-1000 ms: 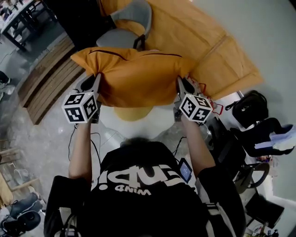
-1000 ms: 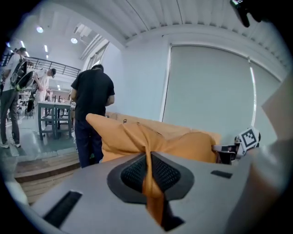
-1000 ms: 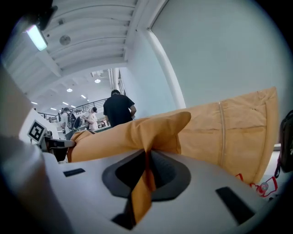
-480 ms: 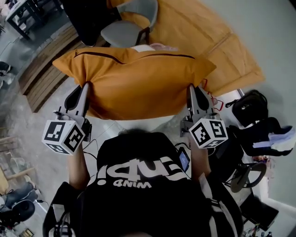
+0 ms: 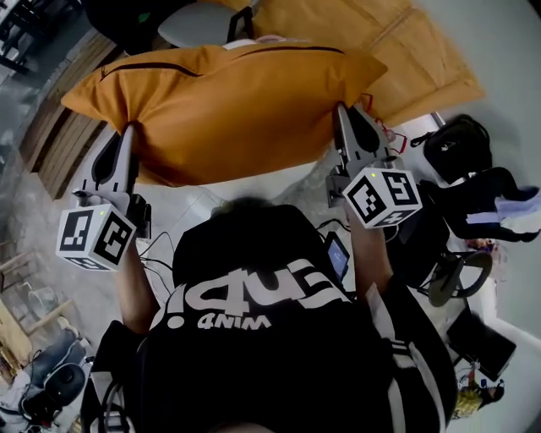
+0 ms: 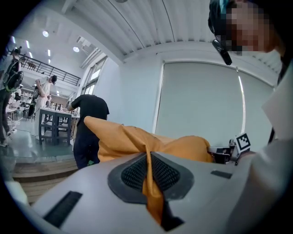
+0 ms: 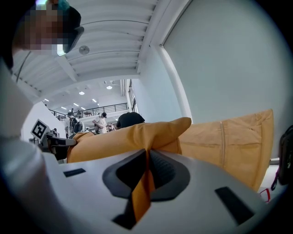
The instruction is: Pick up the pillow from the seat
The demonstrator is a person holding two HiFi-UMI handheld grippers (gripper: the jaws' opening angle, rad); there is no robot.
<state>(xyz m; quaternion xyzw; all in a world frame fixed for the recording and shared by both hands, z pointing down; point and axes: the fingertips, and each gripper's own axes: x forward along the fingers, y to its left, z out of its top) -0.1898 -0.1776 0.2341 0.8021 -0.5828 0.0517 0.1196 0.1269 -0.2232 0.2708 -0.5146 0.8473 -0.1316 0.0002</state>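
A large orange pillow (image 5: pixel 228 106) with a dark zip line hangs in the air in front of the person, held at both ends. My left gripper (image 5: pixel 128 135) is shut on the pillow's left edge; orange cloth (image 6: pixel 149 183) is pinched between its pads. My right gripper (image 5: pixel 342 114) is shut on the right edge, with a fold of the pillow (image 7: pixel 144 187) between its pads. The seat it came from is hidden behind the pillow and the person.
A grey chair (image 5: pixel 199 21) stands beyond the pillow. A big orange beanbag (image 5: pixel 406 51) lies at the upper right. Black bags and shoes (image 5: pixel 473 203) sit on the floor at right, wooden slats (image 5: pixel 51 135) at left. People stand by a far table (image 6: pixel 52 121).
Both grippers have lifted the pillow up and toward the person; the round seat seen below it a second ago is now out of sight.
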